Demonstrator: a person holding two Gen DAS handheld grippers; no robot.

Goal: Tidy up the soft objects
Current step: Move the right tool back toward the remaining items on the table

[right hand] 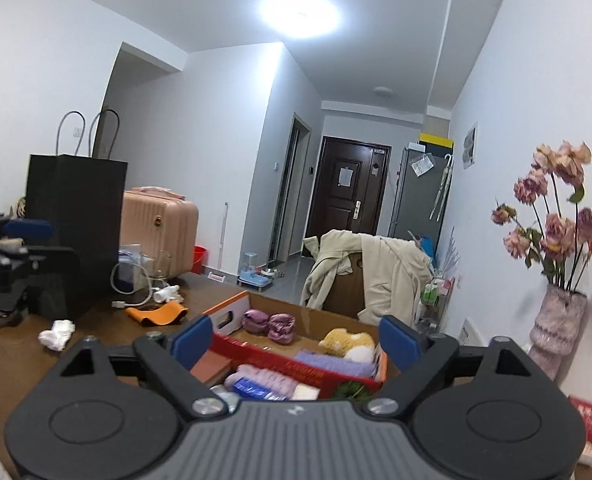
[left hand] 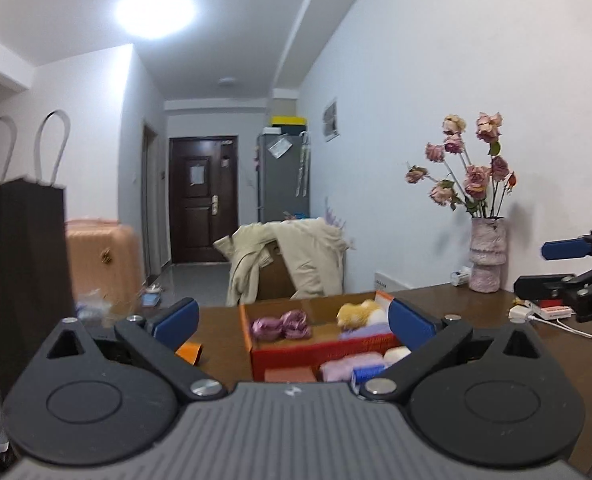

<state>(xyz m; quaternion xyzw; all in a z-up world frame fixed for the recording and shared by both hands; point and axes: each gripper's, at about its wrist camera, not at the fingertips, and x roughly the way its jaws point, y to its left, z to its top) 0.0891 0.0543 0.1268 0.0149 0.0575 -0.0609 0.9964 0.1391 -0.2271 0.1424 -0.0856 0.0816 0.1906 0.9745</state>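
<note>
Left wrist view: the left tongs [left hand: 292, 318] hang wide apart and hold nothing, their blue pads framing a red box [left hand: 315, 350] that sits on the brown bench [left hand: 224, 344]. In the box's far compartment lie two shiny purple pouches [left hand: 283, 325] at the left and a yellow plush [left hand: 355, 314] at the right. Nearer the camera, lilac cloth [left hand: 351, 364], a white bundle [left hand: 395, 355] and a blue item [left hand: 369, 372] lie just in front of the box's red wall. The right tongs [left hand: 551, 266] reach in from the right edge, spread wide and empty. A vase [left hand: 487, 256] of dried roses stands on the bench by the wall, and a black bag [left hand: 20, 264] stands at the left. Right wrist view: the right tongs [right hand: 294, 340] are wide apart and empty above the same box [right hand: 296, 362]. The pouches [right hand: 270, 325] and plush [right hand: 345, 342] lie in its far part, lilac cloth [right hand: 264, 380] nearer. On the bench to the left lie white socks [right hand: 58, 334] and an orange strip [right hand: 158, 314], well apart from the box. The left tongs [right hand: 20, 240] show at the left edge, spread wide.
</note>
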